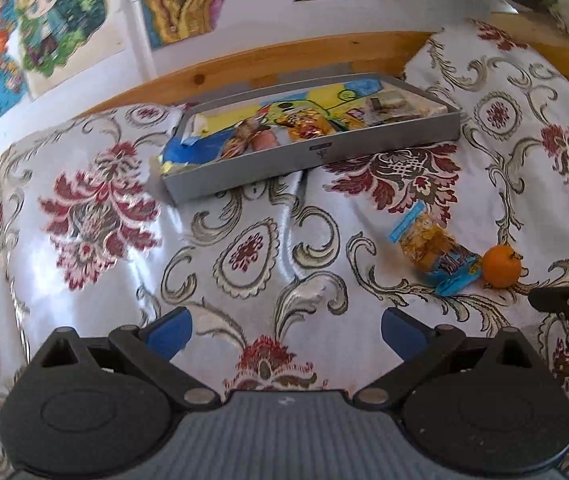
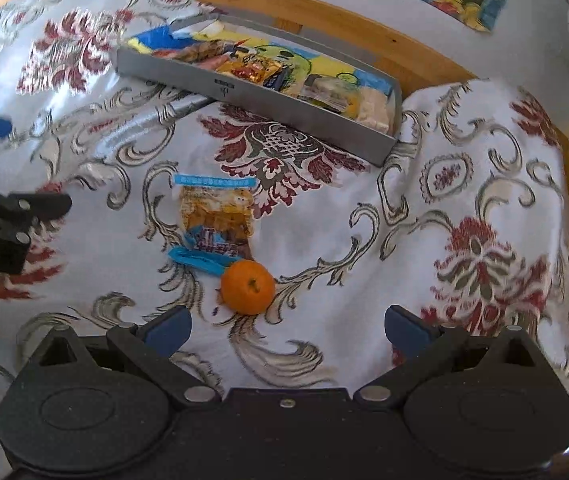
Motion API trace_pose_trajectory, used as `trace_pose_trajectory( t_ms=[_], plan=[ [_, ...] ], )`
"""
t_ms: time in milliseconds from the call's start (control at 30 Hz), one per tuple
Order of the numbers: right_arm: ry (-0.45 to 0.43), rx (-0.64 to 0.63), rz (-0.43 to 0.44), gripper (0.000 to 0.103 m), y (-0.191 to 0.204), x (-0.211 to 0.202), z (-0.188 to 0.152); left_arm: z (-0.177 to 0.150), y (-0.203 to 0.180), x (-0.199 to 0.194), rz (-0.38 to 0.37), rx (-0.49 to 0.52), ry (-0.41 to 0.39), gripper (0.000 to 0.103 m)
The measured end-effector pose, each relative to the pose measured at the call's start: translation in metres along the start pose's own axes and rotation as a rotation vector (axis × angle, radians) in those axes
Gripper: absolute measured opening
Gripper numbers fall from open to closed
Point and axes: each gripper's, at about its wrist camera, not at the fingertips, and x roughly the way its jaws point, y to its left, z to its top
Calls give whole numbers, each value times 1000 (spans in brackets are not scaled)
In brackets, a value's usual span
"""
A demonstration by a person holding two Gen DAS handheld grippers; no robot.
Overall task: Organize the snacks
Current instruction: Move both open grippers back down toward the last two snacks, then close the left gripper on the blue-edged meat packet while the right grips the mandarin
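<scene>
Left wrist view. The grey tray is a shallow rectangular box with straight matte walls; it rests on a glossy white cloth woven with dark red flowers and grey scrolls. Inside the tray lie crinkled wrapped snacks on a bright printed liner. Nearer the camera than the tray and off to its right lies a snack packet — clear film with blue sealed ends — touching a round, dimpled orange at its lower end. The left gripper has black linkages and blue pads; its jaws stand wide apart, holding nothing, above bare cloth in front of the tray. Behind the tray run a pale wooden rail and a white wall with colourful pictures.

Right wrist view. The tray sits at the far side, against the wooden rail. In front of the tray lies the packet, with the orange touching its near blue end. The right gripper is spread wide and empty — the orange lies just beyond the pads, toward the left one, apart from both. The left gripper's black linkage shows left of the packet.
</scene>
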Motion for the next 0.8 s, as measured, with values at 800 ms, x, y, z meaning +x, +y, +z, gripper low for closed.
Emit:
trace_pose_trajectory(
  t_ms=[800],
  plan=[
    [-77,-91,225,89,-14,27,8,27,-32,36,-72,232,18,102]
  ],
)
